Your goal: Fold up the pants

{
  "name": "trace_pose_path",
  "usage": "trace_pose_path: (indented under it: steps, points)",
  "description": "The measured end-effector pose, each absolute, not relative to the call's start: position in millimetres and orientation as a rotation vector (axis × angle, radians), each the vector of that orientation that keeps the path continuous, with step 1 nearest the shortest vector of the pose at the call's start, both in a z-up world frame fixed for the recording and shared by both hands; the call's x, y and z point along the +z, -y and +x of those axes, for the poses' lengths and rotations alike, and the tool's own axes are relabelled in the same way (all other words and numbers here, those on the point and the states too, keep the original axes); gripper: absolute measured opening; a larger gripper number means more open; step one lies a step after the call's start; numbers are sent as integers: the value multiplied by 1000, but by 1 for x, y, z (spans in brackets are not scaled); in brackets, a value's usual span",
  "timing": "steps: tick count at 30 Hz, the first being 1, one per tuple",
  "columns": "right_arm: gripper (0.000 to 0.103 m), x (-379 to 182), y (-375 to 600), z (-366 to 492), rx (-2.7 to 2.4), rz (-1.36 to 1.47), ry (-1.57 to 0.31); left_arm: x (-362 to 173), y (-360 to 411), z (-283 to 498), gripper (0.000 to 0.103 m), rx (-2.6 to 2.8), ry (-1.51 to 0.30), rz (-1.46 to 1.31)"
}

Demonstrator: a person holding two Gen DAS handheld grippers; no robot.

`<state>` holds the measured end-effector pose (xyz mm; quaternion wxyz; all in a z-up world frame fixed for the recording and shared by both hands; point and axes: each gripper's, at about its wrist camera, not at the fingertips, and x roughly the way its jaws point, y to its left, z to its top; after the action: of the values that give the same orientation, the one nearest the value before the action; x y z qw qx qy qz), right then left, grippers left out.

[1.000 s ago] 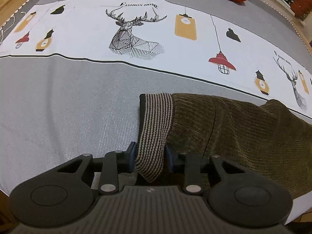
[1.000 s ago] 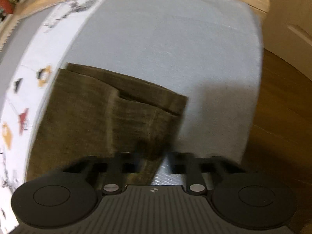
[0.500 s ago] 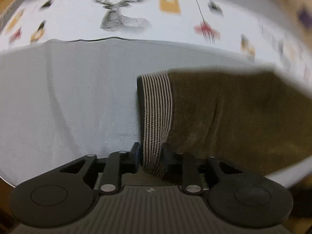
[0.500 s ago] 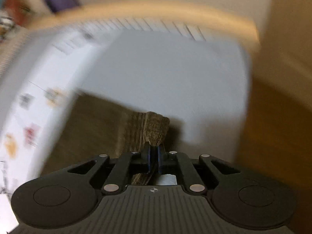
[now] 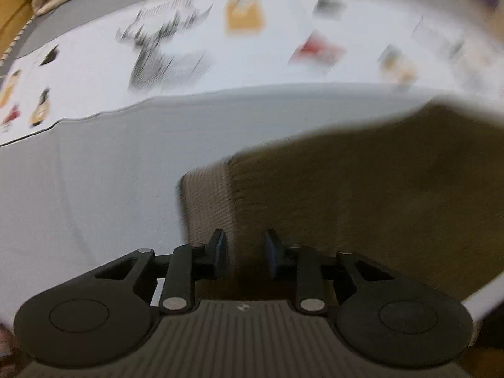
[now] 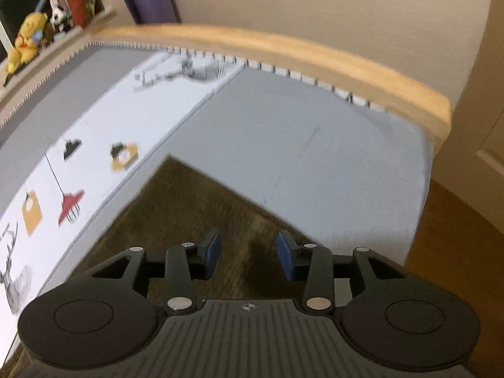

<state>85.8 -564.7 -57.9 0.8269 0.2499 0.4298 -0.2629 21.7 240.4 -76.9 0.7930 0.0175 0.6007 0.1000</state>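
The olive-brown corduroy pants (image 6: pixel 189 220) are spread on the grey-sheeted bed (image 6: pixel 299 145). The striped waistband (image 5: pixel 209 201) is seen between the parted jaws of the left gripper (image 5: pixel 244 249). The right gripper (image 6: pixel 249 253) is held wide above the fabric.

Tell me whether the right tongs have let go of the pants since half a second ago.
Yes. The right tongs now stand open above the pants, which lie flat on the bed.

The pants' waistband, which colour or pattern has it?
Beige-brown waistband, stripes blurred; best in left wrist view.
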Motion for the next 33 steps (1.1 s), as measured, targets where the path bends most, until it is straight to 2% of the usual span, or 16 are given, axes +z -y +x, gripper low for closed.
trace_pose_path:
  steps: [4, 10, 12, 16, 24, 26, 28, 30, 33]
  points:
    - [51, -74, 600, 74, -642, 657, -919, -52, -226, 34, 34, 220, -1169, 50]
    - [54, -96, 636, 52, -692, 805, -892, -31, -198, 42, 40, 165, -1054, 27]
    - [60, -100, 638, 52, -642, 832, -883, -29, -188, 48, 41, 142, -1045, 31]
    - [67, -107, 636, 59, -570, 841, -892, -34, -179, 56, 41, 120, -1050, 38]
    - [68, -129, 626, 79, -524, 764, -1013, -39, -169, 63, 42, 103, -1053, 49]
    - [63, -131, 621, 84, -520, 729, -1015, -39, -168, 65, 43, 103, -1049, 51]
    - [36, -129, 616, 88, -514, 690, -1013, -38, -169, 65, 43, 107, -1045, 50]
    - [30, -127, 613, 90, -484, 676, -1003, -37, -171, 66, 43, 114, -1043, 44]
    - [28, -117, 611, 90, -488, 687, -975, -33, -174, 67, 43, 125, -1033, 26]
